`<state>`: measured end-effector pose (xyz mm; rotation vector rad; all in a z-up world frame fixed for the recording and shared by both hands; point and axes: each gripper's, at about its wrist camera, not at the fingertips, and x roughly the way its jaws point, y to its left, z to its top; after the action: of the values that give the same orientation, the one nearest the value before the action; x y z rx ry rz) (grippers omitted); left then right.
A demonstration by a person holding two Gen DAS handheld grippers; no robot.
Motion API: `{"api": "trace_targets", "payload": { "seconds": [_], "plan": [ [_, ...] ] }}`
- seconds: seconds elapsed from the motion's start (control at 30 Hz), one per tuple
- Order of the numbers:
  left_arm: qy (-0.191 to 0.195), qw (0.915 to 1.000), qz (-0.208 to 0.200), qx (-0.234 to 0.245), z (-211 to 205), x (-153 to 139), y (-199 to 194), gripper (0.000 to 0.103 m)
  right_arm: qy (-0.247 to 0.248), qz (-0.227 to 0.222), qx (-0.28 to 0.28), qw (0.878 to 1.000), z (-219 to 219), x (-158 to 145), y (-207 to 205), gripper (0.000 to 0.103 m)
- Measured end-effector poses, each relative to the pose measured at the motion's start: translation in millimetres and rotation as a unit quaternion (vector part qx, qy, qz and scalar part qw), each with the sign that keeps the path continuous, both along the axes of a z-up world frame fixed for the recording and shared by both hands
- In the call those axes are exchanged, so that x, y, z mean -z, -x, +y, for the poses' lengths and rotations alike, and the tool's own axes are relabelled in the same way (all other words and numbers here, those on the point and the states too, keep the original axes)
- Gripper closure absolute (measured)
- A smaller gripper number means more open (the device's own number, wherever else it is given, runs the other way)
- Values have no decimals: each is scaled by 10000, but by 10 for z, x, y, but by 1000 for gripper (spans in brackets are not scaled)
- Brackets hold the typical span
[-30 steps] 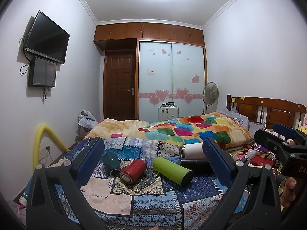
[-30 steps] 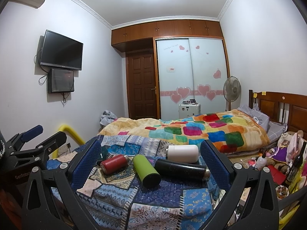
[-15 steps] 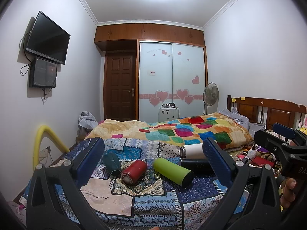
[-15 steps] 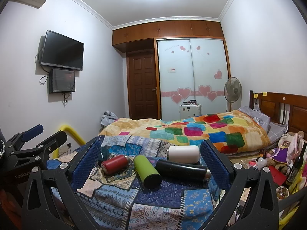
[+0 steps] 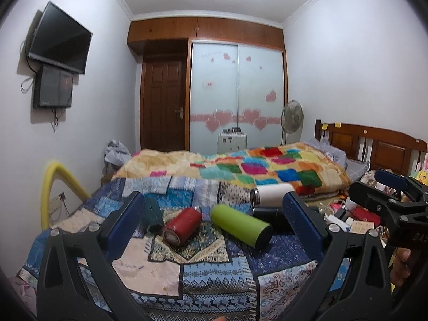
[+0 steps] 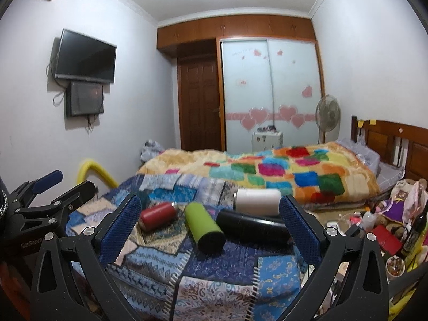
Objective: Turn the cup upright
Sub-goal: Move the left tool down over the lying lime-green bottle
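You hold both grippers above the near edge of the bed (image 5: 214, 272), jaws wide and gripping nothing. Between the left gripper (image 5: 214, 222) pads lie the cups on the patchwork cover, all on their sides: a dark teal cup (image 5: 152, 214) far left, a red cup (image 5: 182, 226), a green cup (image 5: 240, 226), a black cup (image 5: 267, 215) and a white cup (image 5: 272, 196) behind it. Your right gripper (image 6: 210, 223) frames the red, green, black and white ones.

Red cup (image 5: 182, 226), green cup (image 5: 240, 225) side by side, narrow gap between
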<state>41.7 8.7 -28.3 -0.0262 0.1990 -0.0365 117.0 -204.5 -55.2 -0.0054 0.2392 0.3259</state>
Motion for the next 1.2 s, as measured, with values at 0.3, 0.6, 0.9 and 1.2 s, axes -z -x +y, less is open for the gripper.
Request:
{"api": "trace_targets", "payload": {
  "seconds": [0.3, 0.6, 0.9, 1.2],
  "plan": [
    [-10, 9987, 504, -41, 136, 457, -414, 0, 747, 1038, -402, 9910, 255, 439, -836, 0],
    [19, 9968, 801, 19, 338, 756, -761, 7, 1361, 1752, -777, 9720, 526, 685, -1512, 10],
    [140, 9947, 1015, 48, 499, 899, -997, 11, 2016, 2313, -1323, 9425, 899, 816, -2006, 34],
    [60, 9950, 998, 49, 535, 972, -1040, 11, 2477, 2797, -1377, 9173, 1080, 971, -2300, 43]
  ]
}}
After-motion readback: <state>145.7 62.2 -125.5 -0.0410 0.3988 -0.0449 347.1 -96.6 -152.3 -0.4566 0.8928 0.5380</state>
